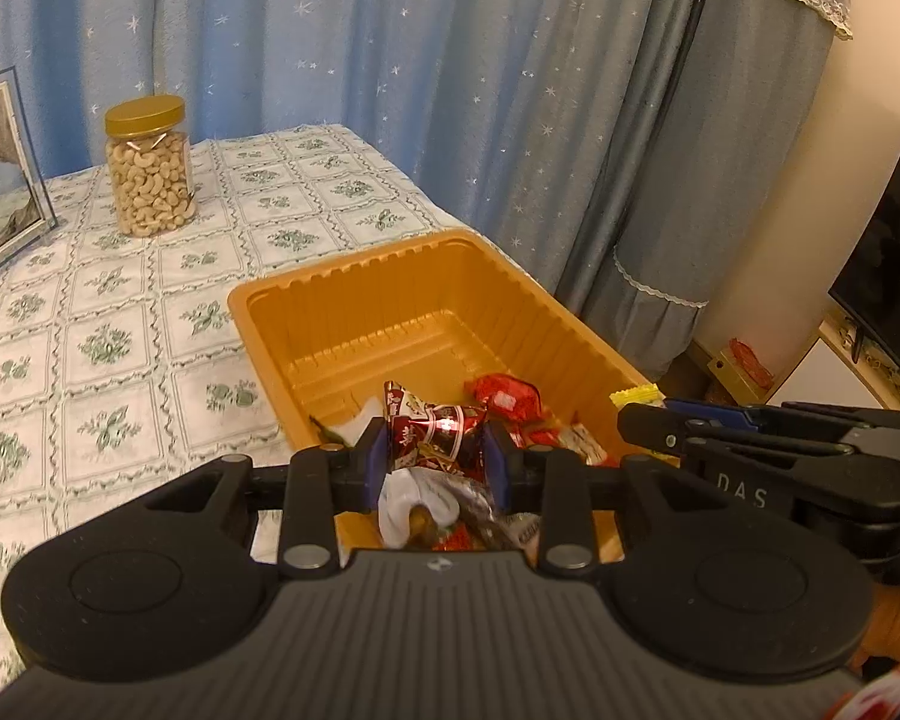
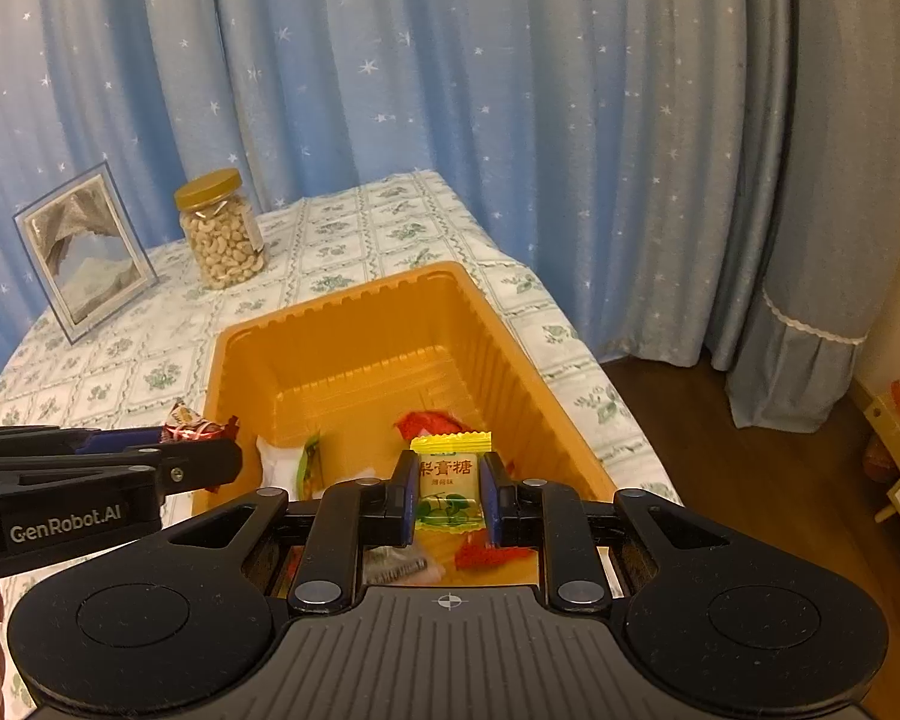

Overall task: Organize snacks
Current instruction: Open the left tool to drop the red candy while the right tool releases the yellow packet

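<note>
An orange plastic tray (image 1: 390, 276) (image 2: 354, 324) stands on the tablecloth with several wrapped snacks in its near end. My left gripper (image 1: 433, 441) is shut on a dark red foil candy (image 1: 435, 426) over the tray's near left corner. In the right wrist view that same candy (image 2: 189, 427) shows at the left gripper's tip. My right gripper (image 2: 448, 489) is shut on a yellow-and-green wrapped candy (image 2: 450, 477), held above the tray's near end. The right gripper's side (image 1: 750, 420) shows at the right of the left wrist view, with the yellow wrapper (image 1: 633, 395) sticking out.
A gold-lidded jar of cashews (image 1: 149, 167) (image 2: 222, 231) and a framed picture (image 1: 0, 174) (image 2: 87, 249) stand at the table's far left. Blue starred curtains (image 2: 510, 90) hang behind. The table edge drops to a wooden floor (image 2: 750, 480) at right.
</note>
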`<state>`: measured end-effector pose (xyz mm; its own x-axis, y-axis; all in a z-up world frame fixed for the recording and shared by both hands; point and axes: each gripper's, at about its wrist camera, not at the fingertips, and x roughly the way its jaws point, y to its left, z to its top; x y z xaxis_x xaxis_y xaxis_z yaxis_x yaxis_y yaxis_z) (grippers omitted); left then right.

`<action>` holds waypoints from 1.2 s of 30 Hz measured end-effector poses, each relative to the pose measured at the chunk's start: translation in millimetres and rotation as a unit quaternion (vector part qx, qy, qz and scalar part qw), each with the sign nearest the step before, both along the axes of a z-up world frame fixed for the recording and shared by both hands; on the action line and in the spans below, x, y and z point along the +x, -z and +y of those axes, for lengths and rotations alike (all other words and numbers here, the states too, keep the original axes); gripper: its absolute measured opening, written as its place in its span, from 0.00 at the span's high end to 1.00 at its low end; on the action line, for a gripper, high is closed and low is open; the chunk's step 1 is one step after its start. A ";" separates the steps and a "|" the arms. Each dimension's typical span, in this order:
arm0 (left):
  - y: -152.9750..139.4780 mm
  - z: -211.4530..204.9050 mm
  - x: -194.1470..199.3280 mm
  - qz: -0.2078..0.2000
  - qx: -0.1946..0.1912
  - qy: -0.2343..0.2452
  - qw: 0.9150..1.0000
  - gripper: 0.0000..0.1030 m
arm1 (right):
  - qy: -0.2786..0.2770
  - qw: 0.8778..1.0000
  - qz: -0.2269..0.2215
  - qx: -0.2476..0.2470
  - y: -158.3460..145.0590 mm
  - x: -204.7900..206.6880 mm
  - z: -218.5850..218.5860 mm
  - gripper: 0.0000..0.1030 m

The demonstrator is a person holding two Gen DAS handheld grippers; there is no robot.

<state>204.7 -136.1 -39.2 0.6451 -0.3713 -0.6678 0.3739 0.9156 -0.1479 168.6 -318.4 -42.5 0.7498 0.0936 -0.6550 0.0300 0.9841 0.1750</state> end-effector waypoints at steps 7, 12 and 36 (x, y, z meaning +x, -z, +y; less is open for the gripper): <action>3.4 -4.3 28.8 -0.014 0.007 0.001 1.000 0.71 | -0.002 1.000 -0.001 -0.003 3.1 24.9 -1.6 0.79; 6.4 -7.7 44.7 -0.013 0.009 0.008 1.000 0.70 | 0.001 1.000 0.004 -0.003 7.9 36.6 -4.1 0.79; 18.8 50.2 7.5 0.002 0.005 -0.067 0.998 0.43 | -0.013 1.000 0.001 0.020 8.0 43.0 7.3 0.79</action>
<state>212.2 -86.0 -58.0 0.6864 -0.2746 -0.6734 0.2470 0.9590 -0.1392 211.6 -311.2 -50.6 0.7459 0.1397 -0.6513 0.0043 0.9768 0.2143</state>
